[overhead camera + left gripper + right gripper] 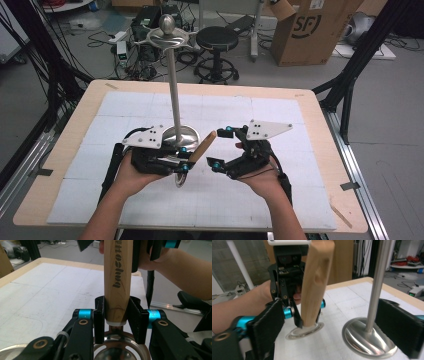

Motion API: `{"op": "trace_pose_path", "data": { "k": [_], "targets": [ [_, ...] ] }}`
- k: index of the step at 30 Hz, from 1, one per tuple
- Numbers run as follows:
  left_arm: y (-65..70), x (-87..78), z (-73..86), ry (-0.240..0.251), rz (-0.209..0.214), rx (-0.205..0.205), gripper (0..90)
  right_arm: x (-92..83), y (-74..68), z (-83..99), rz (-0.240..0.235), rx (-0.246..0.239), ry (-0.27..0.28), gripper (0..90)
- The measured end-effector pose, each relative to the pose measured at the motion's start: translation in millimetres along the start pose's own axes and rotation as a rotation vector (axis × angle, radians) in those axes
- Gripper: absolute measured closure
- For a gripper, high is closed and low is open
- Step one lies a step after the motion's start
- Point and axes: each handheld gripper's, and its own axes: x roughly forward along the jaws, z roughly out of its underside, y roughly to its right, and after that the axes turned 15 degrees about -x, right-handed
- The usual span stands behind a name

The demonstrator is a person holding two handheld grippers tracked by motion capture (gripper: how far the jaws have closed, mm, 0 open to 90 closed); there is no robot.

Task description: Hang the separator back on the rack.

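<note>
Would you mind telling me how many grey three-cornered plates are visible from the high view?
2: one plate tops the left tongs, left of the metal stand; the other plate tops the right tongs.

My left claw (pixel 184 159) sitting before stand base (pixel 180 135) on tabletop (pixel 310 200), handle (pixel 202 146) leaning rightward; my right claw (pixel 223 148) hovering just right of it.

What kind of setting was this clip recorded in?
Probably a lab or workshop: a table framed by black rails, cables and electronics on the floor, a black stool, and a cardboard box behind.
</note>
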Motion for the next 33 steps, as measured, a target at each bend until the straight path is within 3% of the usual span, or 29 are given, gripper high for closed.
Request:
{"op": "trace_pose_path", "data": {
  "k": [7,9,11,22,26,33],
  "targets": [
    [-0.8,1.0,-0.1,-0.006,-0.003,0.003,68.8,5.4,-0.4,-1.3,-0.027,-0.018,0.011,17.1],
    [-0.7,2.0,0.2,-0.007,0.006,-0.001,68.8,6.4,0.3,-1.1,-0.035,-0.023,0.01,20.8],
    [0.6,4.9,0.9,-0.014,0.001,0.001,68.8,8.0,1.4,-0.5,-0.065,-0.022,0.015,31.4],
    [2.6,8.2,-0.2,-0.004,0.007,0.002,68.9,12.9,0.9,0.4,-0.162,-0.007,0.052,53.7],
    [4.2,9.6,0.3,-0.007,0.015,0.013,68.8,11.6,2.0,1.3,-0.16,0.0,0.047,66.4],
    [3.8,11.3,0.9,-0.018,0.013,0.01,68.6,13.3,1.5,0.9,-0.16,-0.009,0.04,67.9]
  ]
}}
